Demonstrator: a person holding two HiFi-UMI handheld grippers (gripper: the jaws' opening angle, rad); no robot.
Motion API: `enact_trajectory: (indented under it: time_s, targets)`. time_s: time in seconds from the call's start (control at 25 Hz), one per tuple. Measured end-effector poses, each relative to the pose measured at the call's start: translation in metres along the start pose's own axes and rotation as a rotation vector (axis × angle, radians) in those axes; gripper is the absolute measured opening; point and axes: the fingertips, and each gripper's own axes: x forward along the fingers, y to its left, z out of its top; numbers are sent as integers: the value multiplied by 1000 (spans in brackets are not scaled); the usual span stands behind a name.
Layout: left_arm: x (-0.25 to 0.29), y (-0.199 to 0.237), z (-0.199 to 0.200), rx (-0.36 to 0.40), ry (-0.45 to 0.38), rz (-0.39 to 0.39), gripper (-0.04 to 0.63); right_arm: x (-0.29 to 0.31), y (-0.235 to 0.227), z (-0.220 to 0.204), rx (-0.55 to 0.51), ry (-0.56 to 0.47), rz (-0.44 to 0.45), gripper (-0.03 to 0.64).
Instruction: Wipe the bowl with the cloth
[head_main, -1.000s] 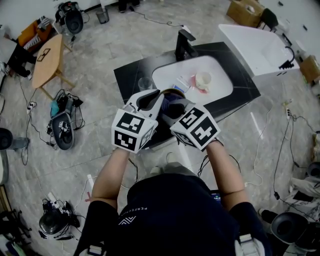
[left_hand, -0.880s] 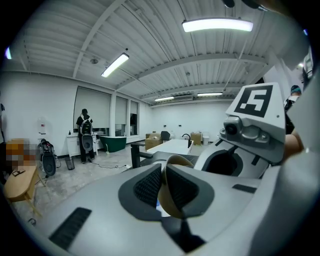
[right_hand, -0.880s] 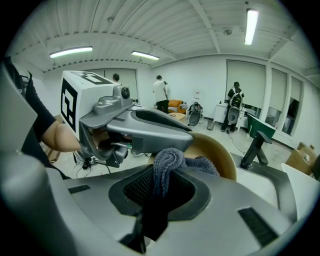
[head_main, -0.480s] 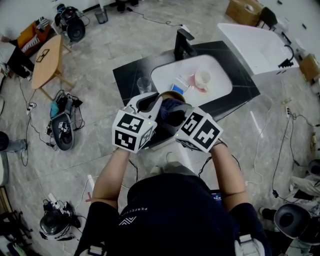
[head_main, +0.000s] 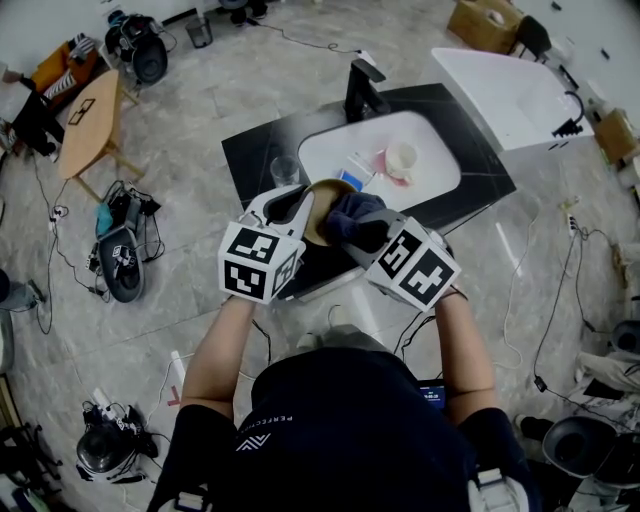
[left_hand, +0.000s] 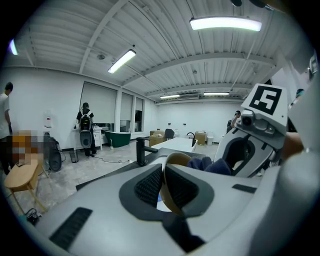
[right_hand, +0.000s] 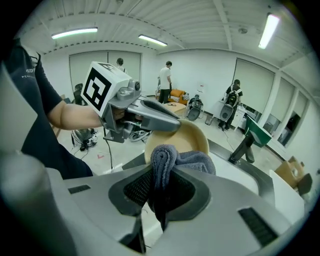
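Grey marbled floor (head_main: 250, 70) fills most of the head view, strewn with cables and gear along the left edge. A black counter (head_main: 262, 152) sits at upper centre and holds a white sink (head_main: 435, 185), with a dark faucet (head_main: 362, 88) at the sink's top edge. A white tub-like unit (head_main: 500, 90) stands in the upper right, and a wooden table (head_main: 88, 120) in the upper left.

The person in a dark shirt (head_main: 350, 420) takes up the lower middle of the frame, with both forearms reaching up toward the counter's near edge.

The left gripper (head_main: 300, 203) is at centre left. In the left gripper view its jaws are clamped on the rim of a tan bowl (left_hand: 172, 182), which stands on edge between the pads. In the head view the bowl is held above the counter's near side, just below the sink. Its hollow faces the right gripper (head_main: 355, 235).

The right gripper's jaws are closed on a dark blue-grey cloth (right_hand: 164, 159). A fold of the cloth bunches up out of the pads. In the right gripper view the bunch lies against the inside of the bowl, at its lower part.

A white cup (head_main: 402, 158) stands in the sink, near small blue and pink items. A clear glass (head_main: 285, 168) stands on the counter to the left of the sink.
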Motion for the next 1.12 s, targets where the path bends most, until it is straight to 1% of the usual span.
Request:
enact_trajectory:
  time_s: [0.12,0.28,0.48,0.68,0.8,0.88,0.96,1.04,1.12]
  targets:
    - [1,0,1,-7,-2,7,23,-9,-9,7,8,-30,-37,81]
    - [5,3,-3,-19,0,23,18,-22,-19,22,26,-101,-77,82]
    - [11,6,-13,-27,16,25,17,-46,-26,45,37,-221,-115,81]
    - [11,9,-15,-29,24,37,17,-73,-25,74,29,-335,-160,81]
    - [12,13,-15,-13,30,54,17,-80,-22,83,44,-389,-150,81]
    - [12,14,-14,-12,25,65,17,-76,-18,82,59,-391,-124,81]
    - [10,15,-12,-13,16,70,17,-67,-18,74,79,-356,-120,81]
    - [7,14,-9,-8,4,67,17,-55,-24,63,107,-312,-147,81]
    - [6,11,-5,3,-8,59,17,-44,-34,55,141,-279,-196,81]
